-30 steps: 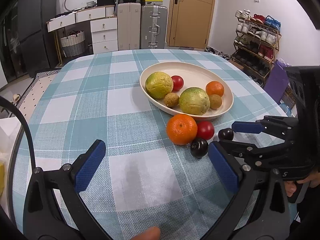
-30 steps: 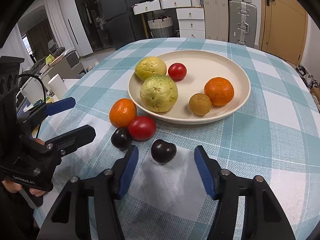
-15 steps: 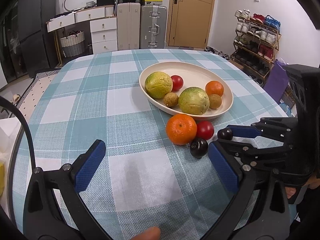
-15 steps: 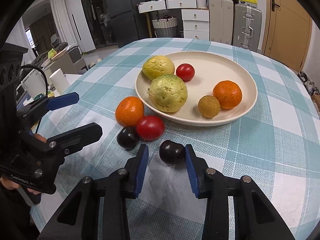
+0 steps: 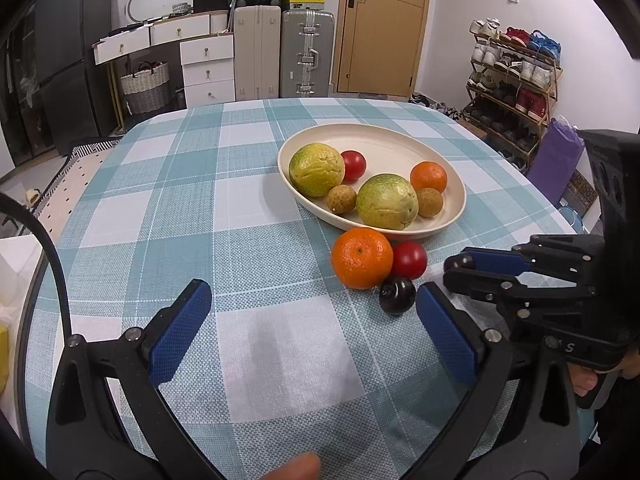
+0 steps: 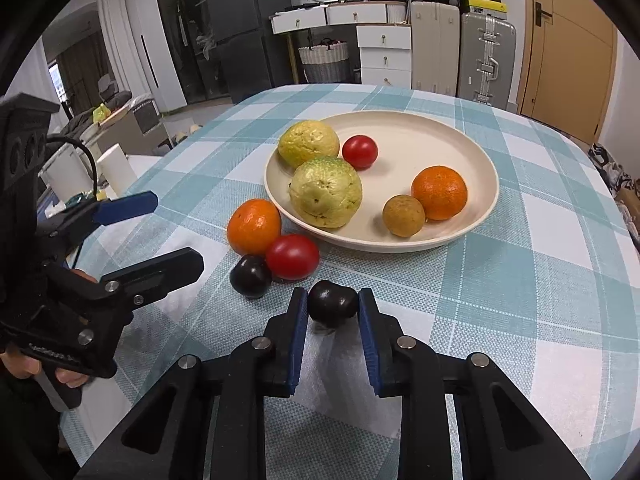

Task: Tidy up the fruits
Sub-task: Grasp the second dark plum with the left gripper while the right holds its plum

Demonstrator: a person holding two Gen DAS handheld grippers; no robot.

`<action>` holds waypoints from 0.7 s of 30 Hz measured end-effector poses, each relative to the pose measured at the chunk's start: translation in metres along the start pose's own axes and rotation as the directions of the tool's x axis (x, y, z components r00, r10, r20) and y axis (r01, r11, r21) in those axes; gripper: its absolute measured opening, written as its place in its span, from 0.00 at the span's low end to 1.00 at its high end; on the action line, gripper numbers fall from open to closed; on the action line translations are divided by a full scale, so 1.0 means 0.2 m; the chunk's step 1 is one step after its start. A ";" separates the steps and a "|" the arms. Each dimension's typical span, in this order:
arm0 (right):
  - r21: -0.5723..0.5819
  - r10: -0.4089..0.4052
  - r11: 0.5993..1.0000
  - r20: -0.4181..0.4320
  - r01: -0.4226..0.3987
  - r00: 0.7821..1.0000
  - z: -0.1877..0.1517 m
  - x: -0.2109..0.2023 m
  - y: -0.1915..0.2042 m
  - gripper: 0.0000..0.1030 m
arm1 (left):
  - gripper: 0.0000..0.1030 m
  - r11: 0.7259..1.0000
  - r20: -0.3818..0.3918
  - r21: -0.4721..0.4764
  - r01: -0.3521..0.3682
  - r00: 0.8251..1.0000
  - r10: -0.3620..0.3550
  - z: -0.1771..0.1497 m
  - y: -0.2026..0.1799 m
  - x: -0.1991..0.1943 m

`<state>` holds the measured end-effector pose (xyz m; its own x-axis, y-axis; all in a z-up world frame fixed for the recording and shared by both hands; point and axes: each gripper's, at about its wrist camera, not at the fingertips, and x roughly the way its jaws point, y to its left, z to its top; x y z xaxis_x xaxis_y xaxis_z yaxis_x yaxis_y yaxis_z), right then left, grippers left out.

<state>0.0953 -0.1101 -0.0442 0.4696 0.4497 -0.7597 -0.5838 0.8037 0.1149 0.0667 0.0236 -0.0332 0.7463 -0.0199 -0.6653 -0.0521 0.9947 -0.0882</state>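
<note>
A dark plum (image 6: pixel 333 308) rests on the checked cloth with my right gripper (image 6: pixel 333 300) shut on it, both blue pads pressing its sides. In the left wrist view that gripper (image 5: pixel 454 270) reaches in from the right with the plum (image 5: pixel 456 262) at its tips. A second dark plum (image 6: pixel 251 276), a red tomato (image 6: pixel 293 257) and an orange (image 6: pixel 254 226) lie together in front of the cream plate (image 6: pixel 420 140). The plate holds two green-yellow fruits, a tomato, an orange and small brown fruits. My left gripper (image 5: pixel 312 300) hovers open over bare cloth, nothing between its fingers.
The round table's edge curves close on the left, with white boxes (image 6: pixel 72 176) beyond it. A shoe rack (image 5: pixel 512 80) stands to the right of the table, suitcases (image 5: pixel 280 52) and drawers behind it. Bare cloth lies to the left of the plate (image 5: pixel 384 136).
My right gripper's jaws have closed in from wide apart onto the dark plum. The left gripper and the other fruits have stayed where they were.
</note>
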 end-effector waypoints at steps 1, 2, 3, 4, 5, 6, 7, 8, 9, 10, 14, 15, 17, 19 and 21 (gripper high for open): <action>0.010 0.005 1.000 0.007 -0.005 1.000 -0.01 -0.01 -0.01 0.25 | 0.99 1.000 0.000 -0.005 0.006 1.000 -0.006 0.00 0.00 0.00; 0.018 0.008 1.000 0.016 -0.008 1.000 -0.01 -0.03 -0.01 0.25 | 0.99 1.000 -0.001 -0.009 0.011 1.000 -0.011 0.00 0.01 0.00; 0.029 0.004 1.000 0.032 -0.005 0.999 -0.03 -0.06 -0.02 0.25 | 0.99 1.000 -0.003 -0.016 0.017 1.000 -0.017 0.00 0.01 0.00; 0.037 0.005 0.999 0.042 -0.006 0.999 -0.04 -0.08 -0.03 0.25 | 0.99 0.999 -0.007 -0.023 0.024 1.000 -0.024 0.00 0.01 0.00; 0.049 0.007 0.999 0.052 -0.010 0.999 -0.05 -0.10 -0.04 0.25 | 0.99 0.999 -0.015 -0.028 0.032 0.999 -0.032 0.00 0.01 0.01; 0.061 0.010 0.998 0.061 -0.013 0.998 -0.06 -0.11 -0.05 0.25 | 0.99 0.999 -0.023 -0.031 0.039 0.999 -0.040 0.00 0.01 0.01; 0.074 0.009 0.997 0.067 -0.014 0.998 -0.07 -0.13 -0.06 0.25 | 0.99 0.999 -0.030 -0.032 0.042 0.999 -0.043 -0.01 0.00 0.02; 0.079 0.009 0.997 0.070 -0.014 0.997 -0.07 -0.14 -0.07 0.25 | 0.99 0.998 -0.035 -0.032 0.046 0.998 -0.047 -0.01 -0.01 0.02; 0.083 0.009 0.996 0.076 -0.015 0.997 -0.08 -0.16 -0.08 0.25 | 0.99 0.998 -0.037 -0.029 0.051 0.998 -0.052 -0.01 -0.02 0.03; 0.085 0.007 0.996 0.080 -0.014 0.997 -0.09 -0.16 -0.08 0.25 | 0.98 0.998 -0.040 -0.024 0.054 0.998 -0.055 -0.01 -0.03 0.03; 0.102 0.010 0.995 0.088 -0.019 0.996 -0.10 -0.18 -0.11 0.25 | 0.84 0.997 -0.067 -0.002 0.071 0.995 -0.071 -0.02 -0.09 0.06; 0.101 0.007 0.995 0.087 -0.016 0.996 -0.10 -0.18 -0.11 0.25 | 0.77 0.997 -0.078 0.005 0.078 0.994 -0.078 -0.02 -0.10 0.07; 0.098 0.005 0.995 0.092 -0.014 0.996 -0.10 -0.19 -0.12 0.25 | 0.65 0.996 -0.103 0.020 0.091 0.991 -0.089 -0.02 -0.13 0.10; 0.103 0.006 0.995 0.098 -0.016 0.995 -0.10 -0.20 -0.12 0.25 | 0.58 0.995 -0.117 0.028 0.099 0.989 -0.095 -0.03 -0.15 0.11; 0.102 0.005 0.995 0.098 -0.015 0.995 -0.09 -0.20 -0.13 0.25 | 0.52 0.993 -0.132 0.026 0.111 0.985 -0.107 -0.03 -0.16 0.13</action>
<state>0.0792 -0.1555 -0.0293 0.5294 0.4901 -0.6925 -0.5206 0.8322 0.1910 0.0832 -0.0092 -0.0514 0.6531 -0.1392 -0.7443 0.0489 0.9887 -0.1420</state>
